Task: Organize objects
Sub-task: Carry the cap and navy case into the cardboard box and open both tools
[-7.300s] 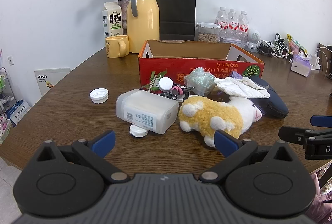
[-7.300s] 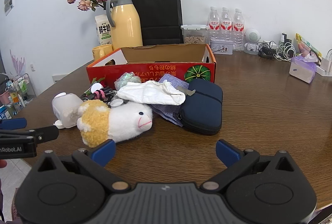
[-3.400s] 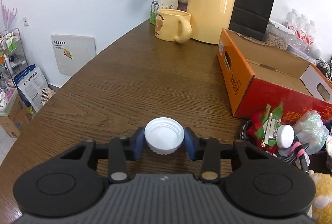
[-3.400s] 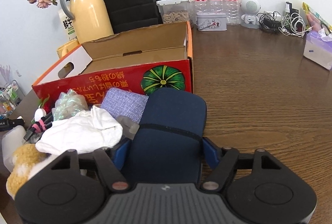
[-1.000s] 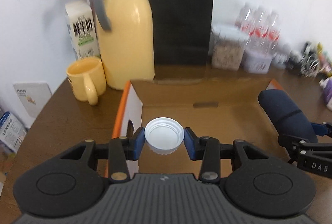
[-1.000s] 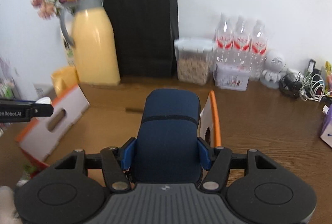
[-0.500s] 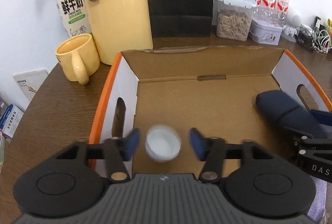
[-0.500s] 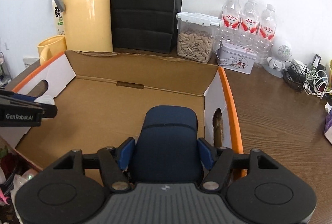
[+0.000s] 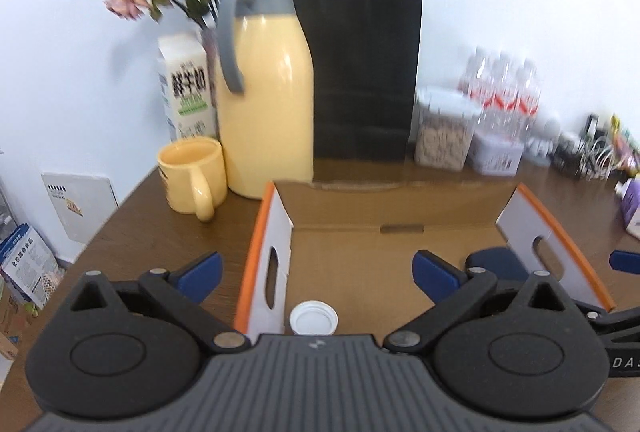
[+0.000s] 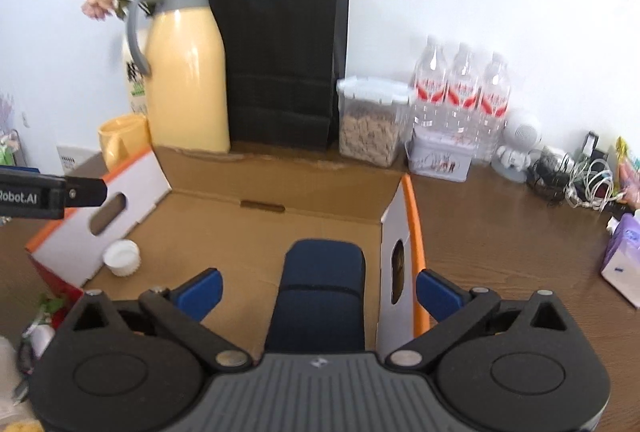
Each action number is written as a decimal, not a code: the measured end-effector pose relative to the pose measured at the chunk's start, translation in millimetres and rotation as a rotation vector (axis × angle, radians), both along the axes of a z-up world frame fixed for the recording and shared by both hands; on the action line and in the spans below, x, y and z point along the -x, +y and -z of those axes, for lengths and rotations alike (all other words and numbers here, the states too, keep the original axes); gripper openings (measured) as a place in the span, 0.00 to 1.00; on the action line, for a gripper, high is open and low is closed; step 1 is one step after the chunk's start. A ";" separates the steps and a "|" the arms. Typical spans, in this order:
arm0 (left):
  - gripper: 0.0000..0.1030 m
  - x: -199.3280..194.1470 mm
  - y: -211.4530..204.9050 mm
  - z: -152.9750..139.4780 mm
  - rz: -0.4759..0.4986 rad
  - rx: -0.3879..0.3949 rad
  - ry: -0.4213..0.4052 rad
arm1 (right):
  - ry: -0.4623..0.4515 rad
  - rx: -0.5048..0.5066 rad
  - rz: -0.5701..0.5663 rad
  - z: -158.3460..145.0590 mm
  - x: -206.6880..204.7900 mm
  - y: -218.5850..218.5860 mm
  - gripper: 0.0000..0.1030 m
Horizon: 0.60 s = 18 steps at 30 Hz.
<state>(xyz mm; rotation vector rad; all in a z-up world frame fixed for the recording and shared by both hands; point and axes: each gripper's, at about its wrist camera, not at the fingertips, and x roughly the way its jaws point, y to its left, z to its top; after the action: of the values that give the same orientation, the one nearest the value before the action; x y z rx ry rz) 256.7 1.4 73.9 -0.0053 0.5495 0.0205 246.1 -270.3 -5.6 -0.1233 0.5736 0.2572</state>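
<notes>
An orange-rimmed cardboard box (image 9: 250,264) (image 10: 414,232) stands open on the brown table. A white bottle cap (image 9: 313,319) (image 10: 121,257) lies on the box floor by its left wall. My left gripper (image 9: 316,274) hovers above it; its jaws are opening, spread wide, and touch nothing. A navy pouch (image 10: 320,296) (image 9: 496,264) rests on the box floor against the right wall. The jaws of my right gripper (image 10: 318,292) are opening on either side of the pouch, with both pads clear of it.
Behind the box stand a yellow thermos jug (image 9: 264,104), a yellow mug (image 9: 192,172), a milk carton (image 9: 186,88), a black paper bag (image 9: 364,72), a seed jar (image 10: 370,120) and water bottles (image 10: 460,88). Cables (image 10: 576,176) and a tissue pack (image 10: 624,264) lie at the right.
Both grippers opened wide and drew back and up. The cap dropped from the left jaws onto the box floor. The pouch left the right jaws and now lies in the box.
</notes>
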 end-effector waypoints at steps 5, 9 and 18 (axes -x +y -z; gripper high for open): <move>1.00 41.5 15.5 -17.5 -0.013 0.020 -0.068 | -0.074 -0.029 -0.031 -21.8 40.5 -3.9 1.00; 1.00 78.3 27.1 -22.7 -0.019 0.014 -0.099 | -0.116 -0.040 -0.064 -30.6 73.9 -2.2 1.00; 1.00 141.0 41.8 -0.5 -0.001 -0.032 -0.060 | -0.099 -0.030 -0.135 -12.5 144.7 10.5 1.00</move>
<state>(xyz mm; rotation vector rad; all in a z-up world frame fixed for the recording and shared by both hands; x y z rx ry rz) 115.6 43.2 74.5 0.0246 0.4888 0.0297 101.5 -259.9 6.9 -0.1447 0.4638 0.3888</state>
